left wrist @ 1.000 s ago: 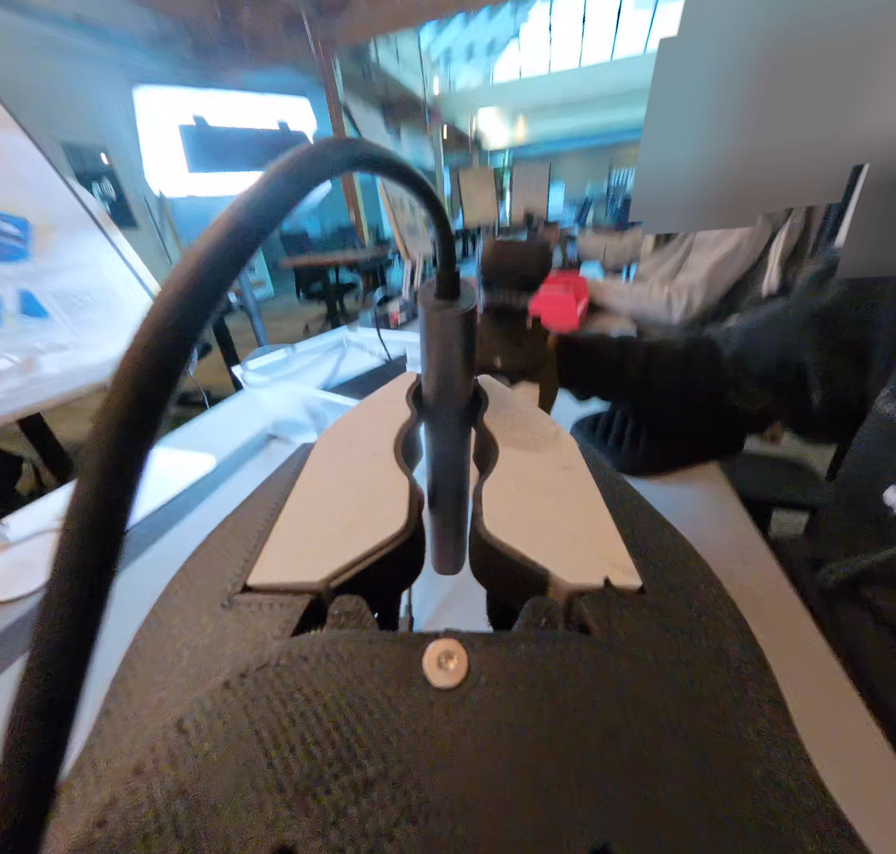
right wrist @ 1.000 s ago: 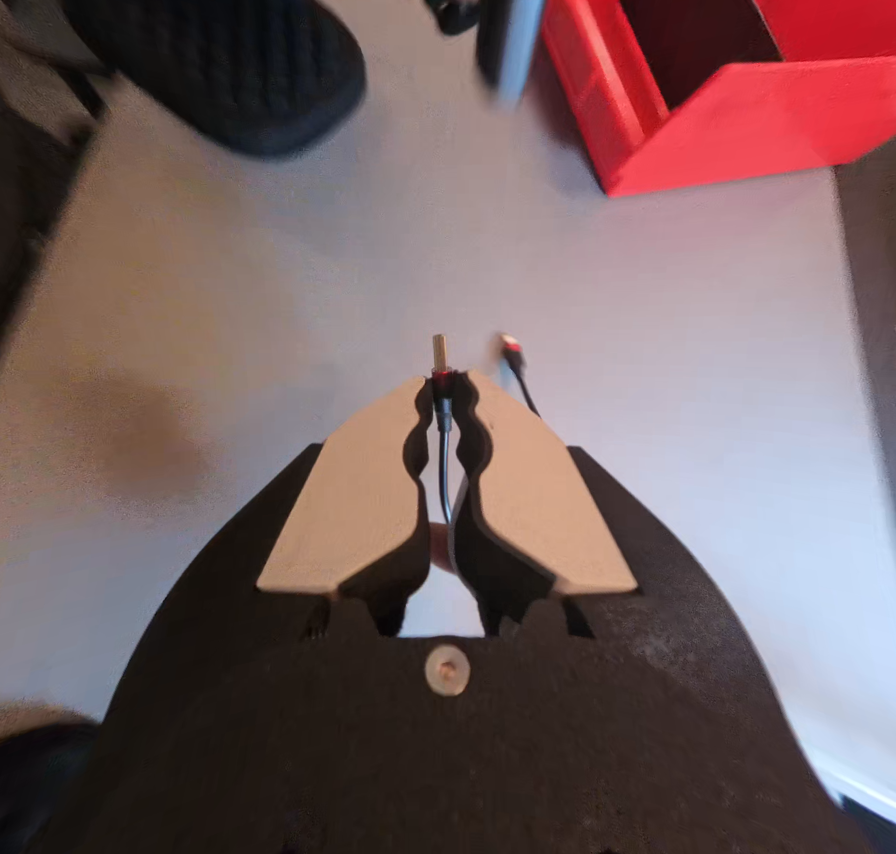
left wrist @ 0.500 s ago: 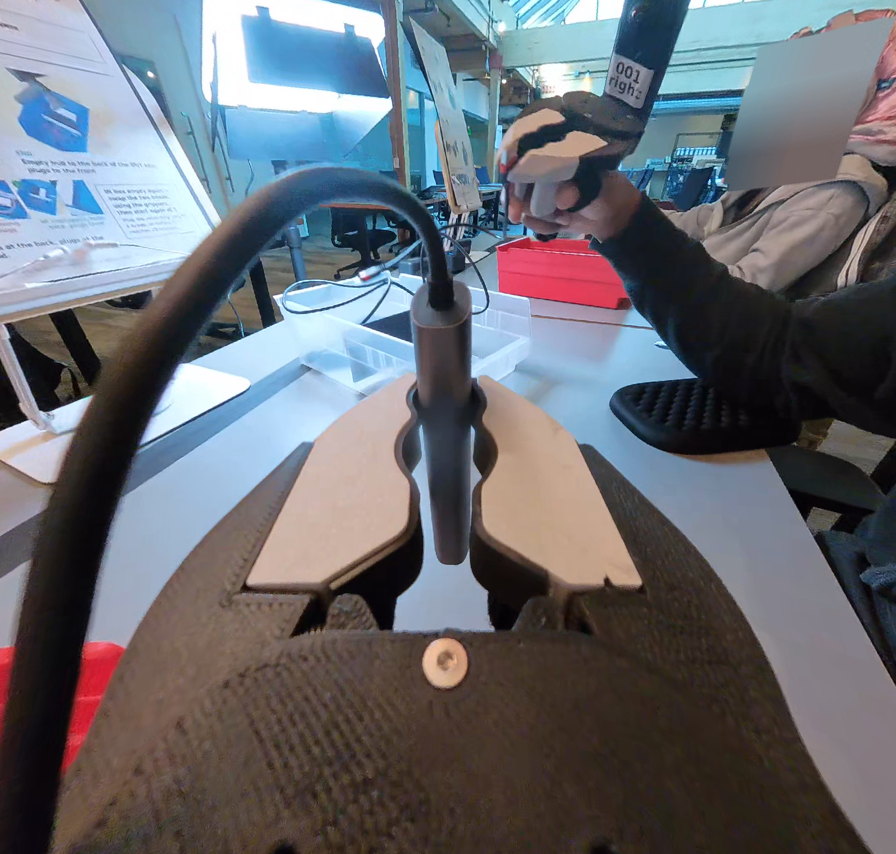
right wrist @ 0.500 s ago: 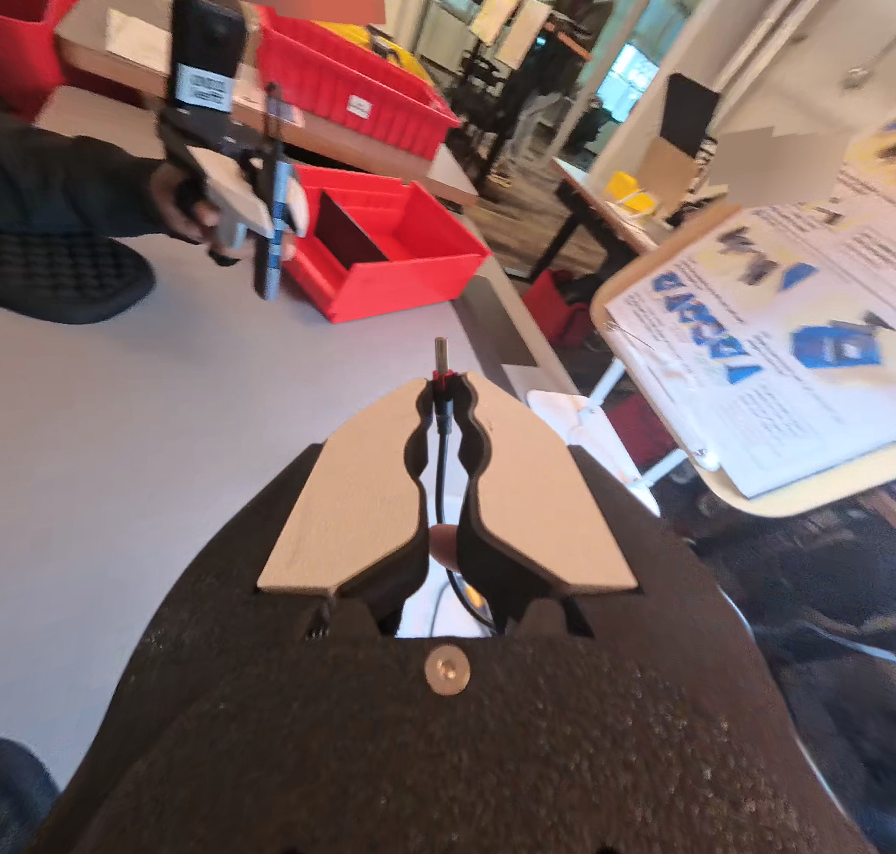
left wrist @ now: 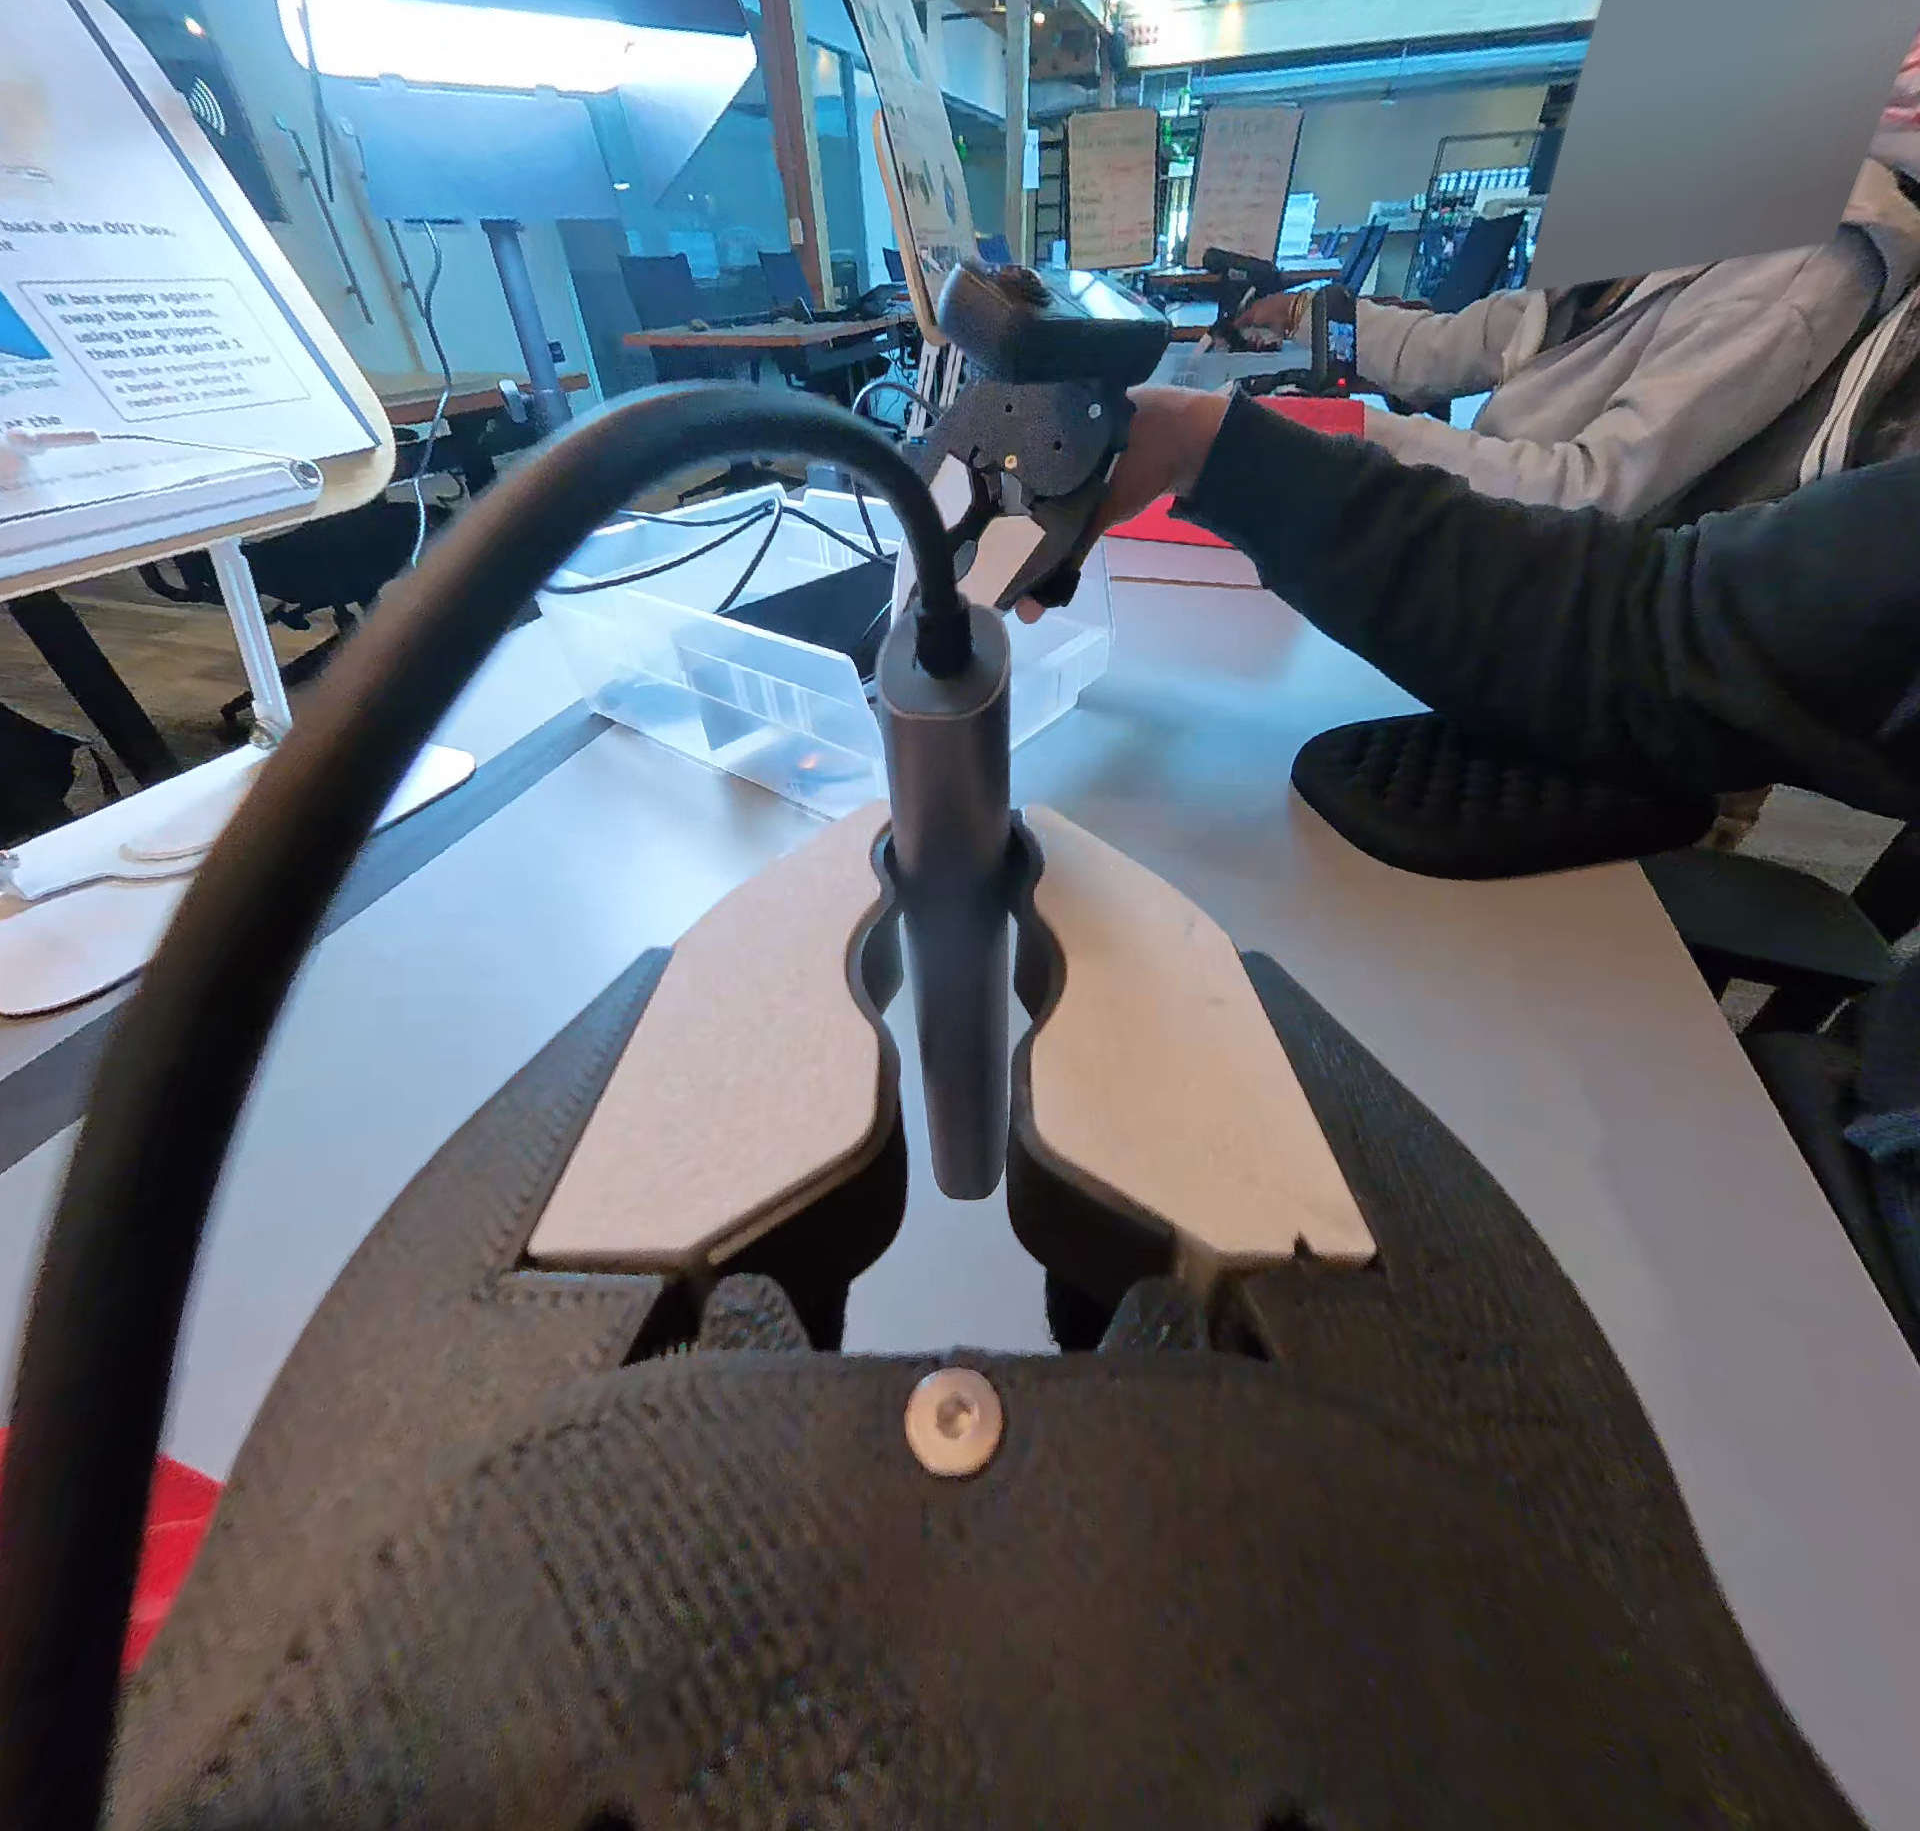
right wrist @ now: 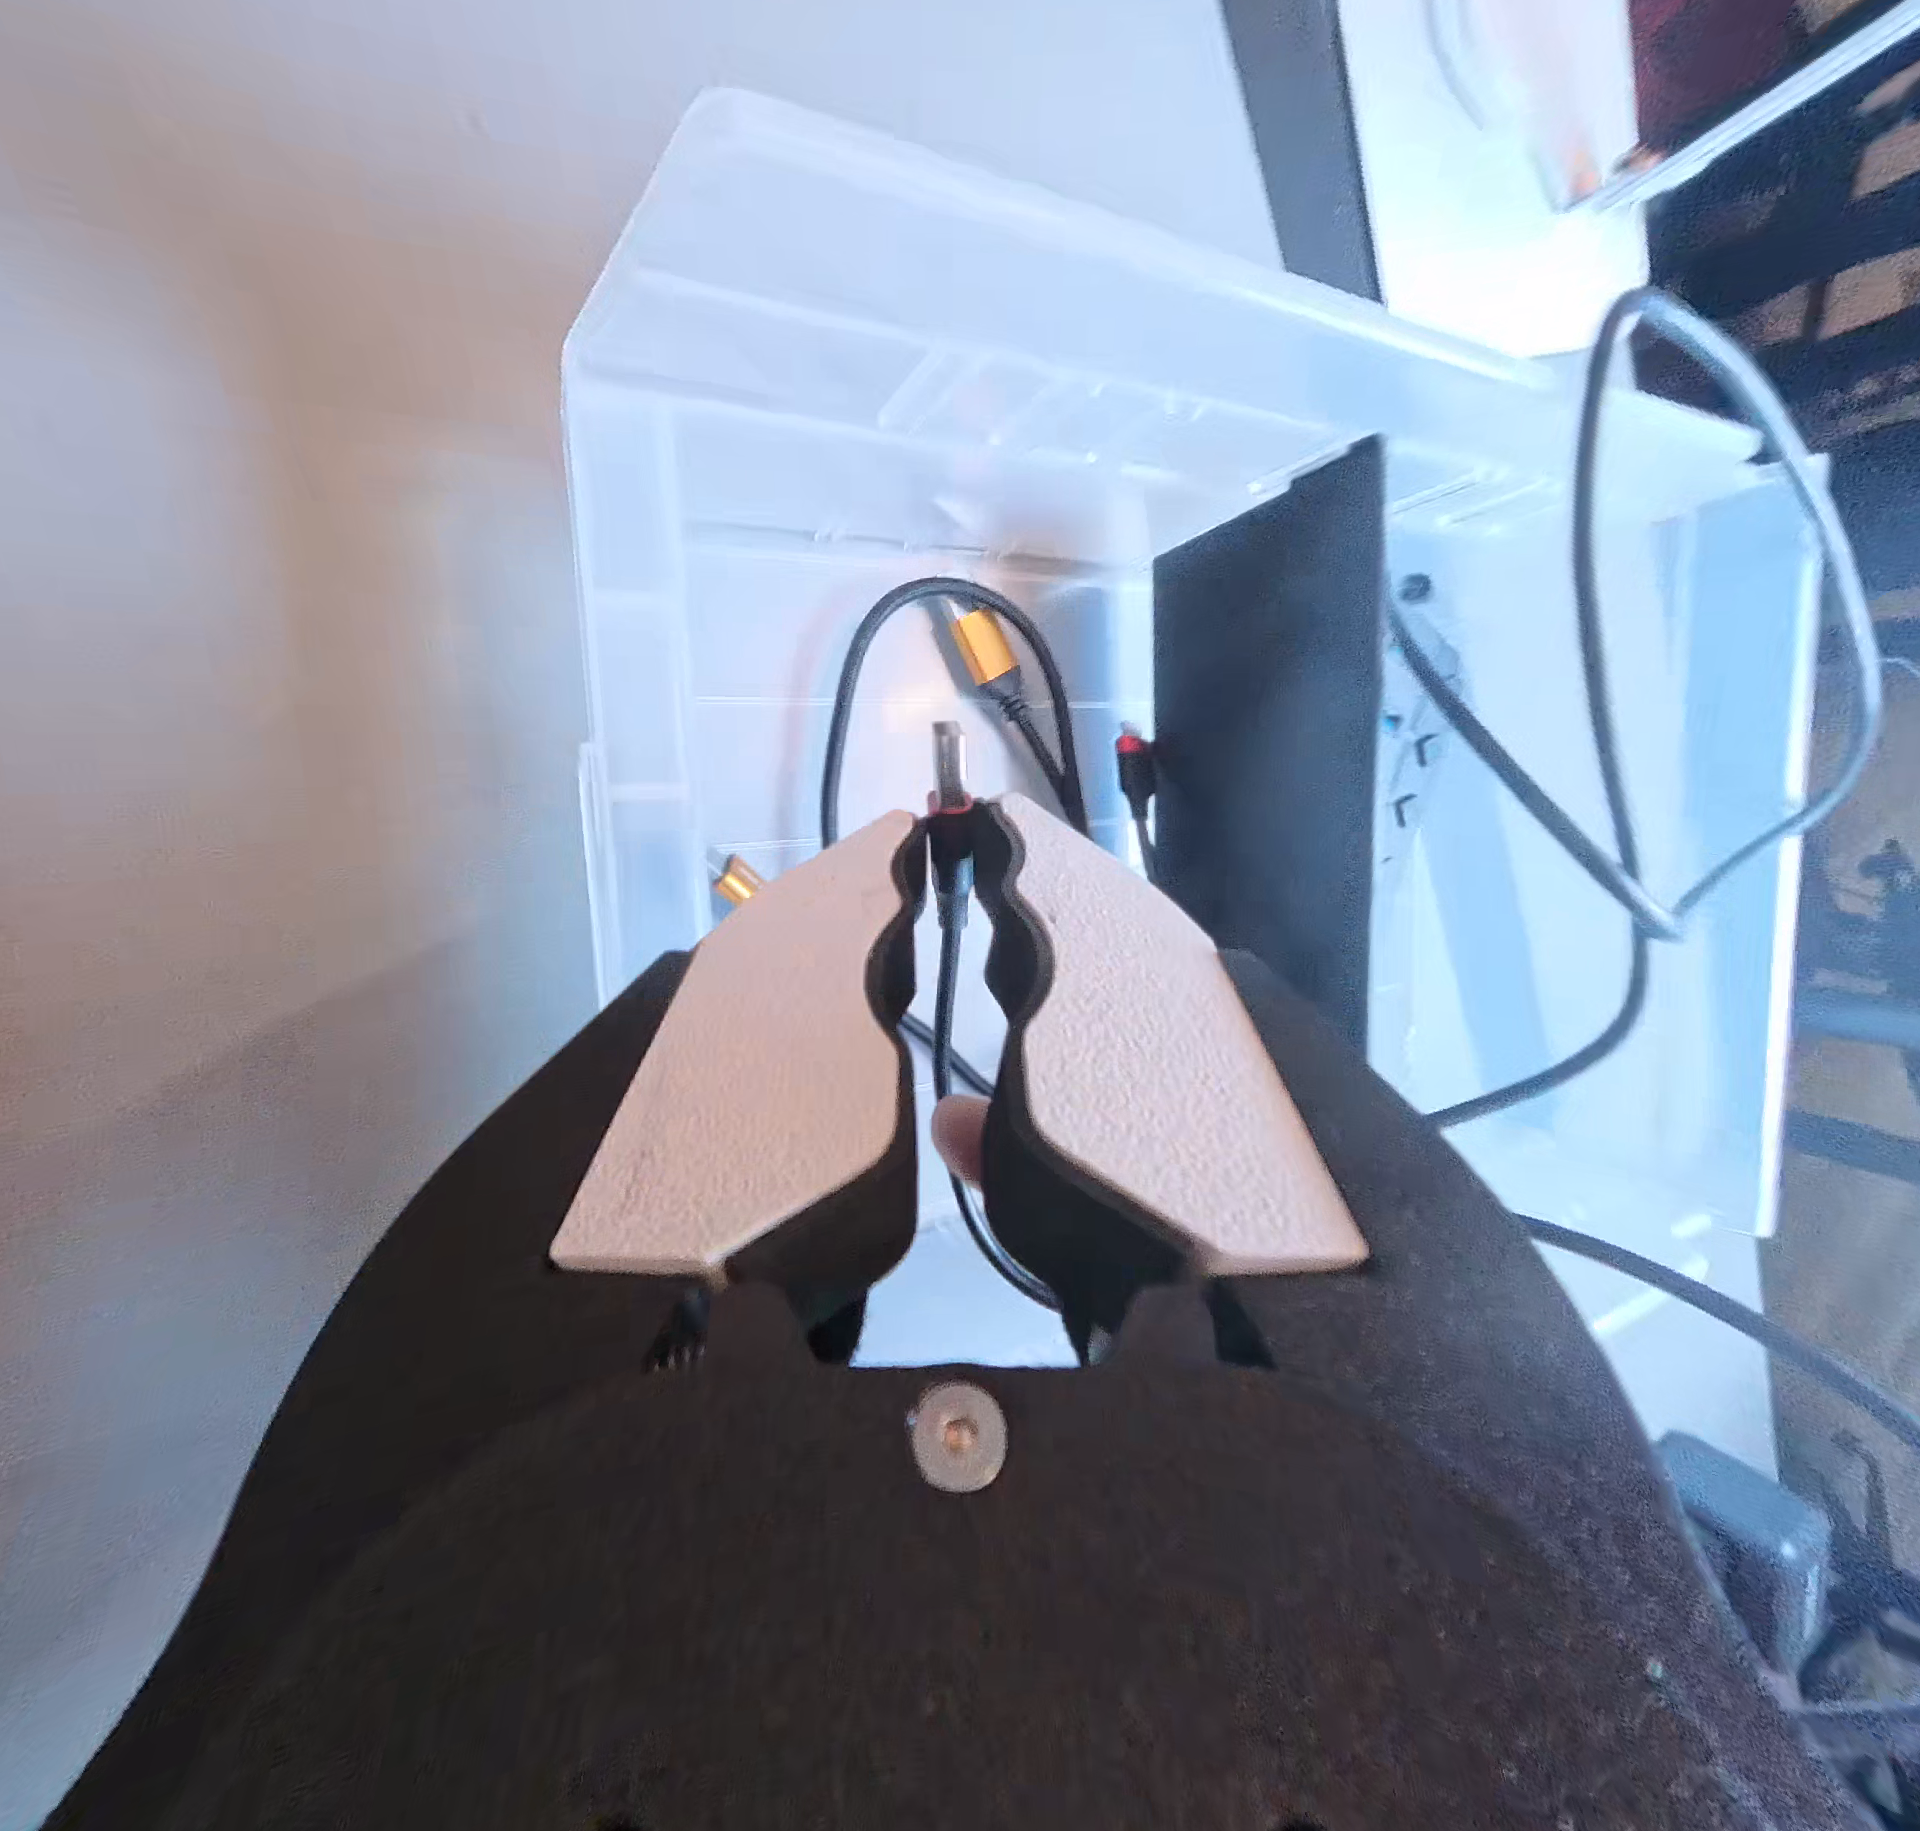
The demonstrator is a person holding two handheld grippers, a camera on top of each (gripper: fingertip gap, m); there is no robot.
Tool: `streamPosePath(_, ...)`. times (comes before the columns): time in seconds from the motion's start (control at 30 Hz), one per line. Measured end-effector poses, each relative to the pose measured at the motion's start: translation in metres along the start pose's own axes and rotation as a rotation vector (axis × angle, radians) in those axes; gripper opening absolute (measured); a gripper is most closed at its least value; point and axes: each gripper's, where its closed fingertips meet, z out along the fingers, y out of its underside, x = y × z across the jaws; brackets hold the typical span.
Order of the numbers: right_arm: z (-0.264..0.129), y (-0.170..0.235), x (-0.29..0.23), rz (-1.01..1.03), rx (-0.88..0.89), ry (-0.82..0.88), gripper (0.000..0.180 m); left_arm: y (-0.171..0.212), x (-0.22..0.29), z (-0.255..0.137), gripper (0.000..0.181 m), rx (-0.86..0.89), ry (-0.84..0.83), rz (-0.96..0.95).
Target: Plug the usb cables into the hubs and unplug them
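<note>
The left gripper [left wrist: 951,846] is closed on a grey USB hub [left wrist: 948,908], which stands upright between its fingers with a thick black cable [left wrist: 312,805] arching out of its top and down past the gripper's left side. That grip matches half a second ago.

The right gripper [right wrist: 954,813] is closed on a thin USB cable [right wrist: 948,960] just behind its red-collared plug [right wrist: 948,765], whose metal tip pokes out ahead of the fingertips. Half a second ago this gripper was raised, pointing across the room; now it is tipped down over a clear plastic bin [right wrist: 623,555] on the grey table [left wrist: 1299,1002].

Just ahead of the held plug, inside the bin, lies a looped black cable with a gold plug [right wrist: 982,643]. To the right stands a black divider [right wrist: 1268,701].

From the left wrist view, the right gripper [left wrist: 987,534] hangs over that bin [left wrist: 727,669], ahead of the hub.
</note>
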Motion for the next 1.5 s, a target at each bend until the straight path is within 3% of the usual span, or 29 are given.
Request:
streamPosePath(0.03, 0.002, 0.001, -0.005, 0.017, -0.031, -0.024, 0.016, 0.002, 0.0, 0.001, 0.017, -0.006, 0.002, -0.001)
streamPosePath(0.13, -0.005, -0.01, -0.017, 0.116, -0.001, -0.113, 0.068, 0.007, 0.001, 0.003, 0.017, -0.024, 0.01, -0.013)
streamPosePath(0.2, -0.022, -0.033, -0.014, 0.146, 0.147, -0.125, 0.075, 0.01, 0.002, 0.006, 0.017, -0.037, 0.014, -0.023)
streamPosePath(0.33, -0.072, -0.088, -0.01, 0.146, 0.475, -0.112, 0.068, 0.015, 0.007, 0.012, 0.017, -0.049, 0.037, -0.057)
streamPosePath(0.47, -0.091, -0.135, -0.051, 0.021, 0.615, -0.212, 0.055, 0.013, 0.019, 0.023, 0.017, -0.023, 0.084, -0.129)
streamPosePath(0.57, -0.086, -0.169, -0.092, -0.123, 0.644, -0.245, 0.048, 0.017, 0.025, 0.031, 0.017, -0.034, 0.102, -0.194)
streamPosePath(0.7, -0.082, -0.207, -0.141, -0.181, 0.668, -0.309, 0.042, 0.041, 0.03, 0.04, 0.017, -0.192, 0.079, -0.151)
streamPosePath(0.83, -0.063, -0.212, -0.175, -0.171, 0.584, -0.432, 0.042, 0.062, 0.044, 0.045, 0.017, -0.339, 0.107, -0.097)
streamPosePath(0.93, -0.052, -0.207, -0.188, -0.175, 0.543, -0.495, 0.021, 0.074, 0.053, 0.046, 0.017, -0.416, 0.131, -0.037)
streamPosePath(1.03, -0.061, -0.201, -0.191, -0.207, 0.532, -0.549, 0.017, 0.071, 0.058, 0.046, 0.018, -0.401, 0.148, -0.001)
streamPosePath(1.13, -0.091, -0.193, -0.166, -0.211, 0.548, -0.501, 0.017, 0.04, 0.074, 0.038, 0.051, -0.3, 0.226, 0.009)
streamPosePath(1.33, -0.163, -0.164, -0.048, -0.142, 0.512, -0.137, 0.016, -0.021, 0.093, 0.009, 0.041, -0.099, 0.288, 0.091)
streamPosePath(1.5, -0.171, -0.102, 0.079, -0.06, 0.158, 0.281, 0.016, -0.006, 0.067, 0.008, 0.035, -0.103, 0.235, 0.006)
